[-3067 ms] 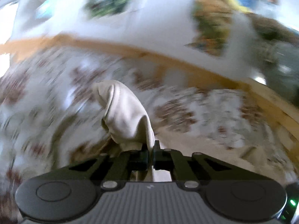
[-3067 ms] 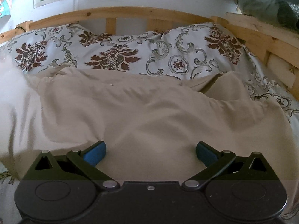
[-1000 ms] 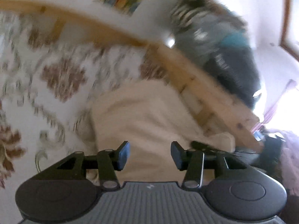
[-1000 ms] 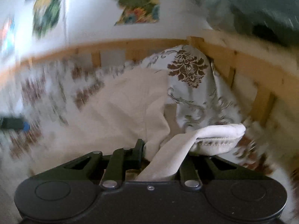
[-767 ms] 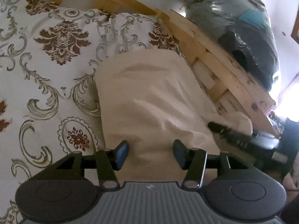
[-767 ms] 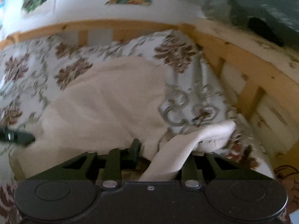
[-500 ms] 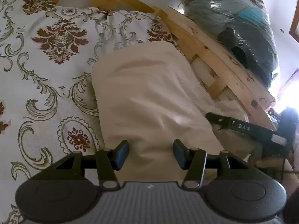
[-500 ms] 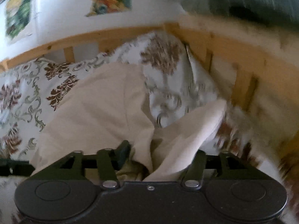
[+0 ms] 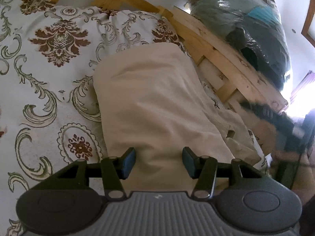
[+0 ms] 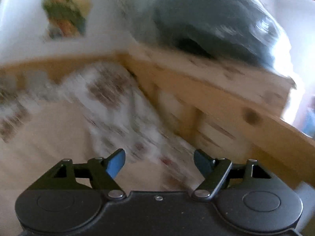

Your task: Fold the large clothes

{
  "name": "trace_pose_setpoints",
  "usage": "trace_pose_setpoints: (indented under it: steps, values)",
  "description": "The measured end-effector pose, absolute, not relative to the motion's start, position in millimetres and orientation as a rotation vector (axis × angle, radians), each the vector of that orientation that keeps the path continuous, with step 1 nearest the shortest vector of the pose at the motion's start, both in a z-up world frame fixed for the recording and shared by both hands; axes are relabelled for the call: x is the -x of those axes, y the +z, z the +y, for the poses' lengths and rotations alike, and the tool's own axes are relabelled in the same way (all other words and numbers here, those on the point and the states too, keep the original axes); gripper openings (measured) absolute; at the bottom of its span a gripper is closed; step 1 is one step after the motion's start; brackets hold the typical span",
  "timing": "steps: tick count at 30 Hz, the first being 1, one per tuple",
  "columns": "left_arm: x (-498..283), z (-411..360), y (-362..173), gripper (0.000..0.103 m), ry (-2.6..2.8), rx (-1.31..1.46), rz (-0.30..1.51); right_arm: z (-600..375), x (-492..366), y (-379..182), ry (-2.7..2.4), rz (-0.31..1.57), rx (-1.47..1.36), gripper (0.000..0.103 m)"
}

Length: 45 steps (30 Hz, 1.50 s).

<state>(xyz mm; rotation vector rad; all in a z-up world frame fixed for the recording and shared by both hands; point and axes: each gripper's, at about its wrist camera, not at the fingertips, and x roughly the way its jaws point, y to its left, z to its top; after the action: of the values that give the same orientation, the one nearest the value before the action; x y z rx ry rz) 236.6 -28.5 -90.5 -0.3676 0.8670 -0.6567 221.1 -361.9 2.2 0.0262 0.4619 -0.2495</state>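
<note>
A beige garment (image 9: 155,102) lies folded into a long strip on the patterned bedspread (image 9: 49,74), running away from me toward the headboard. My left gripper (image 9: 159,162) hovers open over its near end, blue pads apart, nothing pinched. In the blurred right wrist view, my right gripper (image 10: 159,160) has its jaws opening wide with nothing between them. The beige garment (image 10: 45,137) shows at its lower left, the bedspread (image 10: 122,106) beyond. The right gripper appears as a dark blurred shape (image 9: 275,118) at the right of the left wrist view.
A wooden bed frame (image 9: 214,53) runs along the right side and head of the bed. On it rest dark bundles wrapped in plastic (image 9: 246,23). A picture (image 10: 67,9) hangs on the white wall. Bright light comes from the far right.
My right gripper let go of the beige cloth, opened wide and swung toward the bed rail. My left gripper sank slightly toward the garment and stayed open.
</note>
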Motion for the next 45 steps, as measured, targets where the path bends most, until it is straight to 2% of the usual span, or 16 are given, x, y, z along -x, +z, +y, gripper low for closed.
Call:
trace_pose_setpoints:
  steps: [3, 6, 7, 9, 10, 11, 12, 15, 17, 18, 20, 22, 25, 32, 37, 45]
  values:
    - [-234.4, -29.8, -90.0, 0.056, -0.662, 0.348, 0.859, -338.4, -253.7, -9.8, -0.043, 0.521, -0.07, 0.074]
    - [-232.9, -29.5, -90.5, 0.055, -0.668, 0.341, 0.853, -313.1, -277.5, -25.8, 0.037, 0.595, 0.0, 0.074]
    - [-232.9, -29.5, -90.9, 0.055, -0.672, 0.337, 0.852, -308.4, -281.8, -32.3, 0.021, 0.62, 0.026, 0.071]
    - [-232.9, -29.3, -91.4, 0.055, -0.679, 0.33, 0.849, -308.6, -284.2, -41.5, 0.026, 0.664, 0.014, 0.048]
    - [-233.0, -29.7, -91.7, 0.055, -0.683, 0.327, 0.848, -310.7, -284.2, -43.4, 0.019, 0.694, 0.004, 0.024]
    - [-233.3, -30.0, -92.1, 0.055, -0.685, 0.325, 0.85, -311.7, -283.8, -44.1, 0.005, 0.713, 0.003, 0.008]
    - [-233.2, -30.0, -91.9, 0.055, -0.687, 0.321, 0.85, -314.4, -282.2, -44.7, -0.006, 0.736, 0.0, 0.007]
    - [-231.5, -33.0, -90.3, 0.055, -0.688, 0.283, 0.851, -322.0, -276.8, -51.9, -0.011, 0.8, -0.023, 0.006]
    - [-230.2, -36.2, -89.4, 0.055, -0.678, 0.262, 0.851, -323.2, -278.8, -54.1, -0.017, 0.765, -0.048, 0.006]
    - [-229.6, -37.1, -88.9, 0.055, -0.671, 0.255, 0.852, -323.4, -275.1, -48.8, -0.02, 0.722, -0.059, 0.009]
    - [-229.3, -36.2, -88.3, 0.055, -0.665, 0.257, 0.859, -317.2, -273.8, -30.9, -0.009, 0.593, -0.041, 0.025]
    - [-229.0, -35.8, -88.0, 0.055, -0.666, 0.26, 0.859, -306.7, -274.5, -17.1, 0.042, 0.466, -0.013, 0.027]
    - [-228.5, -34.9, -88.4, 0.055, -0.669, 0.259, 0.856, -280.9, -290.9, -13.1, 0.146, 0.392, 0.139, 0.034]
    - [-228.7, -35.0, -89.3, 0.055, -0.673, 0.254, 0.851, -255.1, -313.5, -50.2, 0.252, 0.509, 0.284, 0.035]
    - [-228.2, -36.4, -89.5, 0.055, -0.672, 0.24, 0.845, -264.0, -322.2, -67.4, 0.245, 0.601, 0.206, 0.034]
    - [-227.3, -38.0, -91.0, 0.055, -0.691, 0.215, 0.834, -263.3, -316.1, -76.0, 0.209, 0.589, 0.193, 0.034]
